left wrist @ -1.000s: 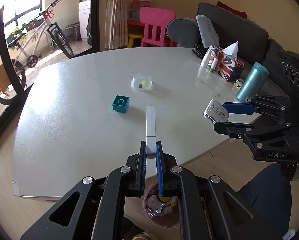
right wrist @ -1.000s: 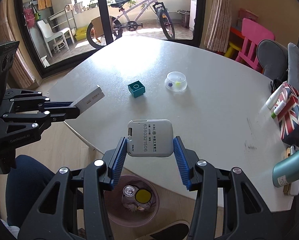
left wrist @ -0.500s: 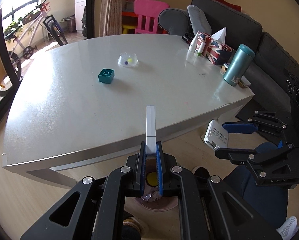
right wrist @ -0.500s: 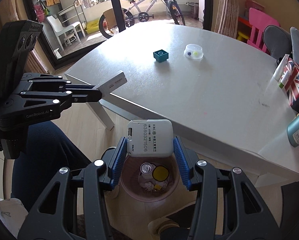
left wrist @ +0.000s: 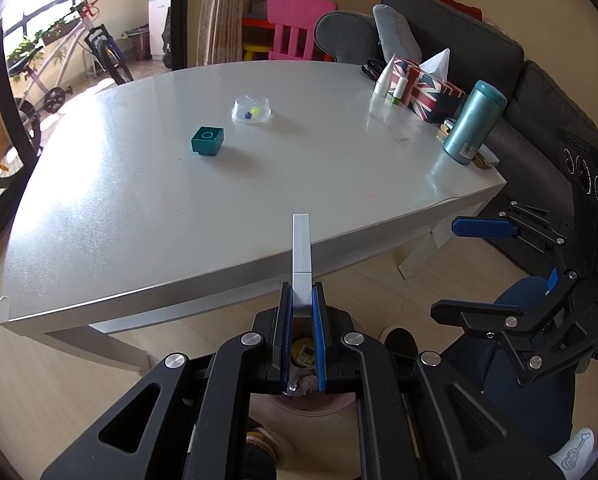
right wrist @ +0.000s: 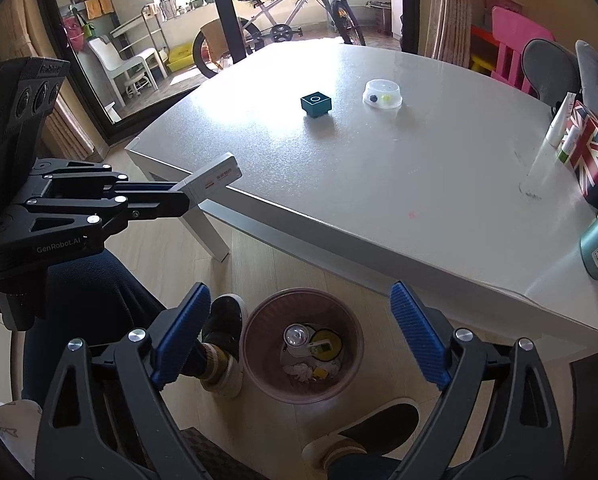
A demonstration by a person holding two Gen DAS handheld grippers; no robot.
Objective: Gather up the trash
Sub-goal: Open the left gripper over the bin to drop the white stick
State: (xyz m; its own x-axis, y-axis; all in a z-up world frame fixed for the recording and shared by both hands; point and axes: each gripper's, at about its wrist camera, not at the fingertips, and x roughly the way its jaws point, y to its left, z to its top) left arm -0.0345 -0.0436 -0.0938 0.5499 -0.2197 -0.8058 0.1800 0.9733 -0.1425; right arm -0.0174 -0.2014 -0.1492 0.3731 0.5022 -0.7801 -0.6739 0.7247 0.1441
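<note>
— Where's the trash right now?

— One piece, a flat white card-like device [left wrist: 301,256], is clamped between the fingers of my left gripper [left wrist: 301,320]. It sticks out forward past the fingertips, held edge-on, just off the near edge of the table [left wrist: 147,208]. From my right wrist camera I see it [right wrist: 213,178] from the side, with small print on its face that I can't read.

— And the bin?

— The pink trash bin [right wrist: 259,324] stands on the floor below the table edge, right under my right gripper [right wrist: 299,334]. Inside are a small white device with a screen [right wrist: 319,349], lying on a yellow round lid [right wrist: 331,347], a clear bulb-like thing [right wrist: 297,336] and crumpled paper [right wrist: 301,372].

— What is your right gripper doing?

— Its blue pads are spread wide apart with nothing between them. In the left camera it [left wrist: 499,264] hangs to the right, beside the table corner, likewise spread.

— Anything left on the table?

— A teal block [left wrist: 207,141] and a clear plastic cup upside down [left wrist: 252,109] over two small beads, near each other toward the middle. At the far right side stand a Union Jack tissue box [left wrist: 423,88], two small tubes just beside it, and a teal bottle [left wrist: 474,123] near the corner.

— Your feet?

— My shoes [right wrist: 223,344] are just beside the bin.
</note>
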